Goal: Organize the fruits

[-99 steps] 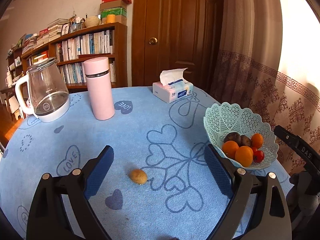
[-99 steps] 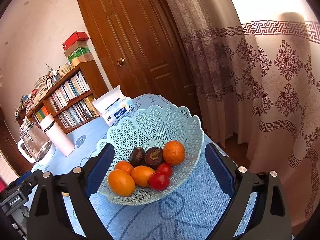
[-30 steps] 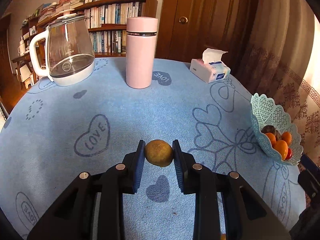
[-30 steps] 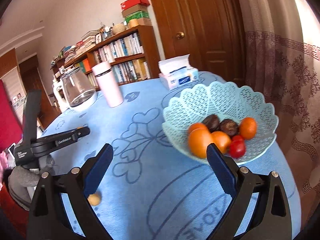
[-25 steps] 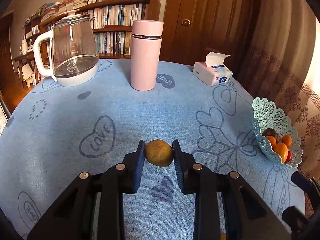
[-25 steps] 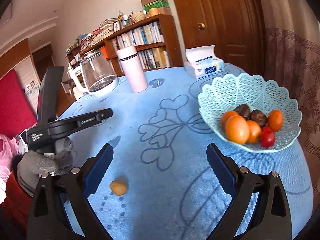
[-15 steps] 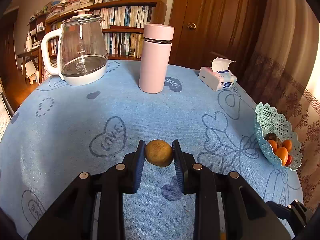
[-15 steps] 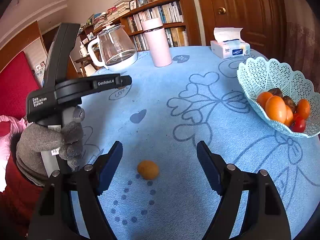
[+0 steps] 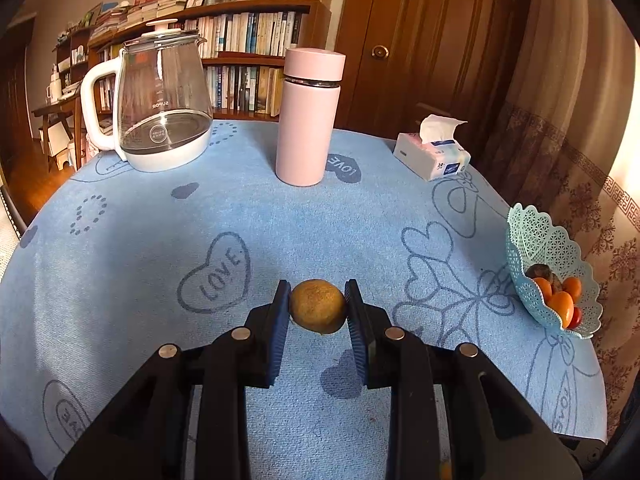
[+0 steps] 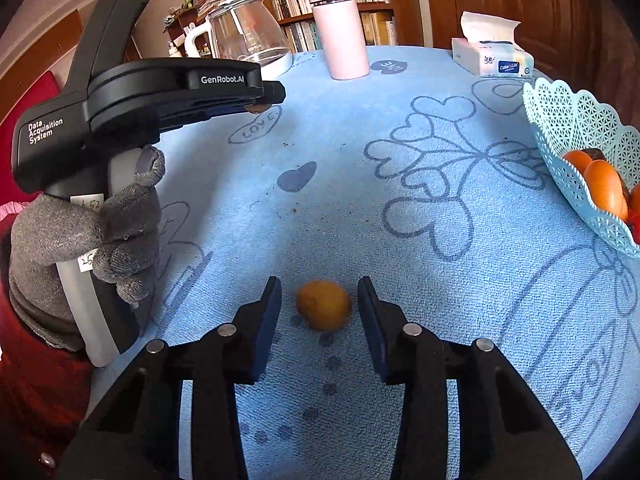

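My left gripper (image 9: 318, 306) is shut on a brown round kiwi-like fruit (image 9: 318, 306) and holds it above the blue tablecloth; in the right wrist view that gripper (image 10: 260, 98) shows at upper left, held by a gloved hand. My right gripper (image 10: 319, 306) is open, its jaws on either side of a second yellow-brown fruit (image 10: 324, 305) that lies on the cloth, with gaps on both sides. The mint lattice fruit basket (image 9: 536, 240) with oranges, dark fruits and a tomato stands at the right edge; it also shows in the right wrist view (image 10: 576, 120).
A glass kettle (image 9: 160, 100), a pink thermos (image 9: 310, 116) and a tissue box (image 9: 434, 156) stand at the far side of the round table (image 9: 160, 240). Bookshelf, door and curtain lie behind.
My right gripper has swung left from the basket, come down around the second fruit and narrowed its jaws. My left gripper closed on the first fruit and lifted it slightly.
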The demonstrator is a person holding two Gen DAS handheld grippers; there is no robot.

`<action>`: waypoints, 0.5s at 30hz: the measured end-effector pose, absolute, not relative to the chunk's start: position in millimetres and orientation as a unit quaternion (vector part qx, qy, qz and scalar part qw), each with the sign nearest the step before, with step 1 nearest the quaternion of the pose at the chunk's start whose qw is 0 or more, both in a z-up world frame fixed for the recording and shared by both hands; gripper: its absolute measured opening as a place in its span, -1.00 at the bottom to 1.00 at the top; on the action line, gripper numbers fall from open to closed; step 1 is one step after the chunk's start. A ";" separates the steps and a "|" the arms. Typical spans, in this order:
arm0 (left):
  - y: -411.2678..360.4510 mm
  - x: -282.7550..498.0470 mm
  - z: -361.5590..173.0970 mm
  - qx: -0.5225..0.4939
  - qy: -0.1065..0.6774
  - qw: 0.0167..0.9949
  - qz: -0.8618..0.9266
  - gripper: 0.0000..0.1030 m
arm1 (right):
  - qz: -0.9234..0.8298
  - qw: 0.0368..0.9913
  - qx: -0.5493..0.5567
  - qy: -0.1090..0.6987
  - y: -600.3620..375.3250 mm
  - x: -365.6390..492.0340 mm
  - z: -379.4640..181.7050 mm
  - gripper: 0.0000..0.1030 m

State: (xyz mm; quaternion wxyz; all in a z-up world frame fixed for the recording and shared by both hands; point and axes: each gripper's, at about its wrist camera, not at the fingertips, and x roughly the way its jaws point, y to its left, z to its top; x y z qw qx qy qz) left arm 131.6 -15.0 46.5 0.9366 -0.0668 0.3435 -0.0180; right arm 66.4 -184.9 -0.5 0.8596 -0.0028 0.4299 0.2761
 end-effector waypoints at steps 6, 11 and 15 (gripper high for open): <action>-16.3 131.5 45.8 -0.064 0.345 0.936 -0.020 -0.45 | 0.274 0.858 -0.015 0.433 -182.3 65.9 -3.4 -0.45; -16.9 131.4 45.3 -0.063 0.345 0.936 -0.020 -0.46 | 0.270 0.861 -0.027 0.429 -179.3 63.3 -3.5 -0.45; -18.5 130.3 45.3 -0.061 0.343 0.937 -0.021 -0.46 | 0.270 0.862 -0.025 0.428 -180.5 63.0 -2.6 -0.45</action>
